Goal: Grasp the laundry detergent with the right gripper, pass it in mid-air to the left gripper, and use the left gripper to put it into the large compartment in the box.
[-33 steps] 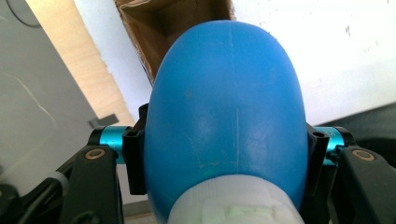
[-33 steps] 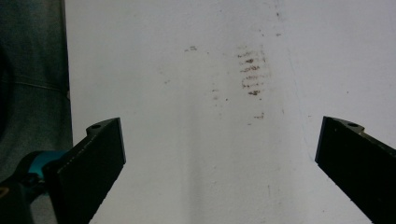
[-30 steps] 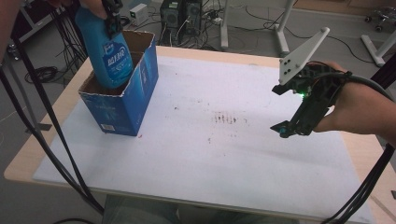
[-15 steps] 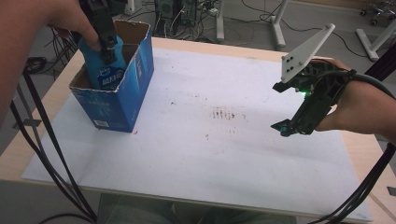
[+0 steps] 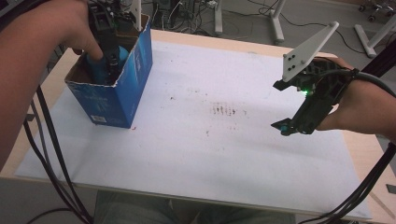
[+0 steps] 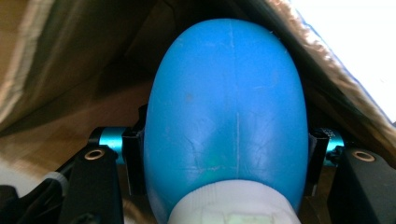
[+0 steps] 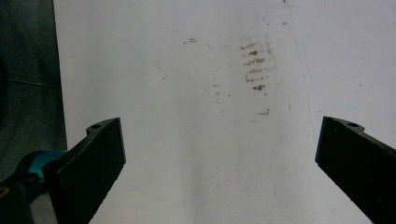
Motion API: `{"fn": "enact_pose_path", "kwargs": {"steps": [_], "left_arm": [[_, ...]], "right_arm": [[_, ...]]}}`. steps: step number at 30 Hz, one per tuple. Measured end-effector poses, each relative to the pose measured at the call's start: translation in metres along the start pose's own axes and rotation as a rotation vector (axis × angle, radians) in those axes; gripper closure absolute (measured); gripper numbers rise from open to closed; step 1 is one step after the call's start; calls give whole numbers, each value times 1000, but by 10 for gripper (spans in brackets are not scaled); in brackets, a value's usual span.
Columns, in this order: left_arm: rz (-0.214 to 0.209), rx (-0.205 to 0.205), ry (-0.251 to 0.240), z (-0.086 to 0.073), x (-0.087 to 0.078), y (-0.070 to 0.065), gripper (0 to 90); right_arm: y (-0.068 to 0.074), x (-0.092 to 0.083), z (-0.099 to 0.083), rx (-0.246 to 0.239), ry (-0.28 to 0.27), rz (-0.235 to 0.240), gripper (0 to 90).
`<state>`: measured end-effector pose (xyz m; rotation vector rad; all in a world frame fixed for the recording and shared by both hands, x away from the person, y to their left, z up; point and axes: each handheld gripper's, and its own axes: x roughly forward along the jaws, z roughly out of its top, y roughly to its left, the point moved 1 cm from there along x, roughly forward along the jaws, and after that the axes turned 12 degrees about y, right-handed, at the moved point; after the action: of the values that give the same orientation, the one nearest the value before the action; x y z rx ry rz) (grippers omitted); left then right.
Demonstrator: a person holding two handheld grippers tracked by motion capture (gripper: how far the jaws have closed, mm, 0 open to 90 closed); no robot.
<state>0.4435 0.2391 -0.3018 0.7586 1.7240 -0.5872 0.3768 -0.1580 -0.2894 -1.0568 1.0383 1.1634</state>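
A blue bottle (image 5: pixel 100 65) stands low inside an open blue cardboard box (image 5: pixel 122 93) at the table's far left. My left gripper (image 5: pixel 109 56) reaches down into the box and is shut on the bottle. In the left gripper view the bottle (image 6: pixel 226 121) is seen from its white cap end, with a black jaw pressed on each flank and brown box walls around it. My right gripper (image 5: pixel 292 126) hovers over the right side of the white board, open, with nothing between its jaws. In the right gripper view its two black fingers (image 7: pixel 95 158) stand wide apart above the stained white surface.
A white board (image 5: pixel 201 140) with brown stains near its middle covers most of the wooden table (image 5: pixel 359 144). Black cables (image 5: pixel 46 154) hang off the left edge and trail at the right. Metal stand legs (image 5: pixel 275 21) rise beyond the far edge.
My left gripper has lowered the blue bottle from above the box rim down into the box. The right gripper has stayed where it was.
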Motion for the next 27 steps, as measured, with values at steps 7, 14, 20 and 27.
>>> {"fn": "enact_pose_path", "kwargs": {"steps": [7,14,20,27], "left_arm": [[-8,-1,-4,0,0,1,378],[-21,-19,-7,-2,-3,3,336],[-15,-23,-9,-7,-11,2,300],[2,-27,-18,-11,-26,-2,267]], "right_arm": [[-1,4,-1,6,4,3,7],[-1,3,-1,3,3,3,7],[-1,1,-4,8,-5,0,7],[-1,-5,-5,13,-10,1,7]]}}
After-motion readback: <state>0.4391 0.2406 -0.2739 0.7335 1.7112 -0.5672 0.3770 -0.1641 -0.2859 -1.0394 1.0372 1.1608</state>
